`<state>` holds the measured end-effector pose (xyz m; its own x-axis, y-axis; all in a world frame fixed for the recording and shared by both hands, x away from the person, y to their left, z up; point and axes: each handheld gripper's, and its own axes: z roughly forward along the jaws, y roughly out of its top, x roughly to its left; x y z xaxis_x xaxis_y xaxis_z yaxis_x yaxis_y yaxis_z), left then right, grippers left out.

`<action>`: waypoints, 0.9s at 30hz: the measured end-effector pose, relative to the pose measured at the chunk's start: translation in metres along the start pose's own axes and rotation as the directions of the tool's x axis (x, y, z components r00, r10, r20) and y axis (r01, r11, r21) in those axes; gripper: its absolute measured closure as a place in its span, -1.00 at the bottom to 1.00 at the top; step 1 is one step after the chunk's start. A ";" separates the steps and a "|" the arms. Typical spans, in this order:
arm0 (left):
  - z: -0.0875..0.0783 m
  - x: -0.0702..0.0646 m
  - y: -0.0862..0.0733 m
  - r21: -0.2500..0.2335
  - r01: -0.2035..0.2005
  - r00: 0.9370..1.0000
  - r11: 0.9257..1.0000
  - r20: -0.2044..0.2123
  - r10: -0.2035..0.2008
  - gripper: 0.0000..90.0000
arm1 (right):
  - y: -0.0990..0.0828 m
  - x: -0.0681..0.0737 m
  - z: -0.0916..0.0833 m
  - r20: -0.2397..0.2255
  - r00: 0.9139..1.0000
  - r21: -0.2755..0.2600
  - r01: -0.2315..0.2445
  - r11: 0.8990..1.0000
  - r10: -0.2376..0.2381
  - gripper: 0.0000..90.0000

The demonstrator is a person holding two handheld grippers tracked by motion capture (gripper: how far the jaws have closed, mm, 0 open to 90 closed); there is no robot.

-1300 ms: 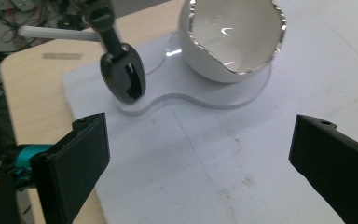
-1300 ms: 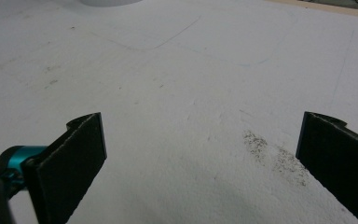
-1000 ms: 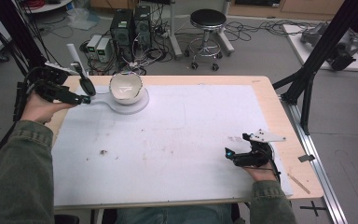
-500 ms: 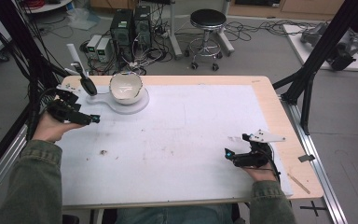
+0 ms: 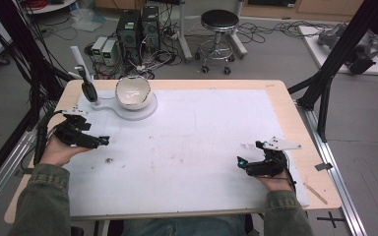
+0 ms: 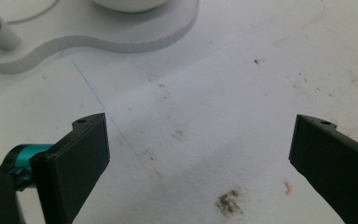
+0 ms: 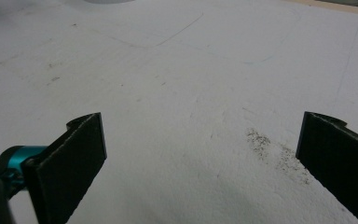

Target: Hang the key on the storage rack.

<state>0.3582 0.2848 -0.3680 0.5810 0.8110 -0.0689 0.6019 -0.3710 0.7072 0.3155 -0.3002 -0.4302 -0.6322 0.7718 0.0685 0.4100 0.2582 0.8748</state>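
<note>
— Reading any labels? What is nearest you?

— No writing is legible. My left gripper point(image 5: 103, 141) hovers with jaws wide apart and empty, near the white bowl point(image 5: 133, 92) on its white stand point(image 5: 145, 110) at the far left of the table point(image 5: 285, 105).

— And room to move?

— My right gripper point(image 5: 241, 162), equally wide and empty, sits near the front edge; bare white mat point(image 5: 202, 137) lies between.

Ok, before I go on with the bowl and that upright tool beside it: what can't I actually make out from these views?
- Inside of the bowl: high view, too small and soft to tell if anything lies in it.
- Same bowl in the left gripper view: cut off by the top edge above its white base.
- Upright tool: high view, blurred; its kind is unclear.
- Left gripper and right gripper: high view, too small to judge; their own views show both open.
</note>
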 end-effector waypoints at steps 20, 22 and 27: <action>0.000 -0.026 -0.059 -0.066 -0.113 0.989 0.991 0.092 0.118 -0.88 | 0.000 -0.001 0.000 0.000 1.000 0.003 0.001 1.000 -0.001 -0.99; 0.000 -0.028 -0.063 -0.061 -0.117 0.987 0.991 0.102 0.123 -0.88 | 0.000 -0.001 0.000 0.000 1.000 0.001 0.001 1.000 -0.001 -0.99; -0.003 -0.028 -0.071 -0.040 -0.111 0.988 0.993 0.100 0.114 -0.88 | 0.000 -0.002 -0.001 0.002 1.000 0.003 0.001 1.000 -0.001 -0.99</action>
<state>0.2981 0.2899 -0.4145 0.6977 0.7140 -0.0577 0.5113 -0.4399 0.7383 0.3164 -0.3023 -0.4305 -0.6312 0.7728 0.0663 0.4112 0.2610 0.8734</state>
